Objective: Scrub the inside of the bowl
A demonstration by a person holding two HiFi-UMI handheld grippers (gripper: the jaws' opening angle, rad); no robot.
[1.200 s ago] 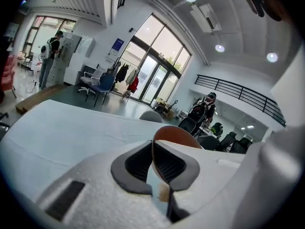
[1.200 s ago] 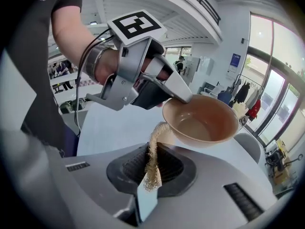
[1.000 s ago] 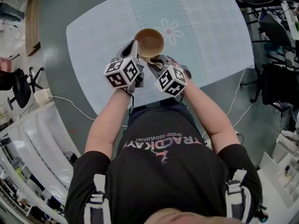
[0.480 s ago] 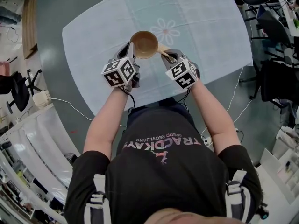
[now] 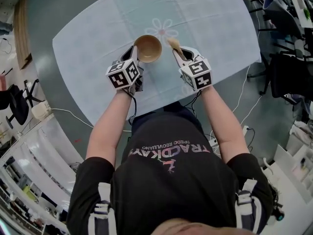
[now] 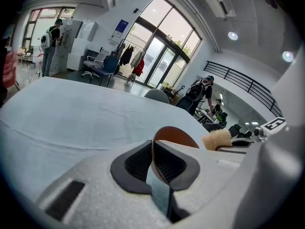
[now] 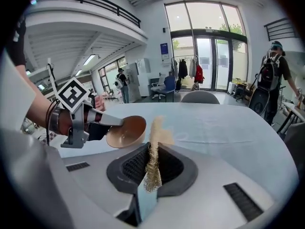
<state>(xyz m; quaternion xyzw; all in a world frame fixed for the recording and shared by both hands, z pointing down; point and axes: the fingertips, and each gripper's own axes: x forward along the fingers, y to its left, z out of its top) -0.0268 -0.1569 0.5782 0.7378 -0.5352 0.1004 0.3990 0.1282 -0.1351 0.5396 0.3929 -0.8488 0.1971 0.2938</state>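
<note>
Tablecloth point(image 5: 93, 53) below: my left claw point(image 5: 135, 54) pinches the bowl point(image 5: 148, 48) rim; my right claw point(image 5: 182, 56) clamps the scrubber point(image 5: 173, 44) at three o'clock. I'd dip in, circling firmly.

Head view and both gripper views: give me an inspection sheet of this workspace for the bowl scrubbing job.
Surface: table under a pale blue cloth with a flower print.
Job's things: brown bowl, held by its rim; tan fibrous scrubber beside the bowl, apart from it, not inside.
Clutter: nothing seen on the cloth.
Grippers: left gripper shut on the bowl's rim; right gripper shut on the scrubber.
Cables: white cables on the floor at both sides of the table.
Surroundings: dark chairs to the right; people standing far off in a glazed hall.
</note>
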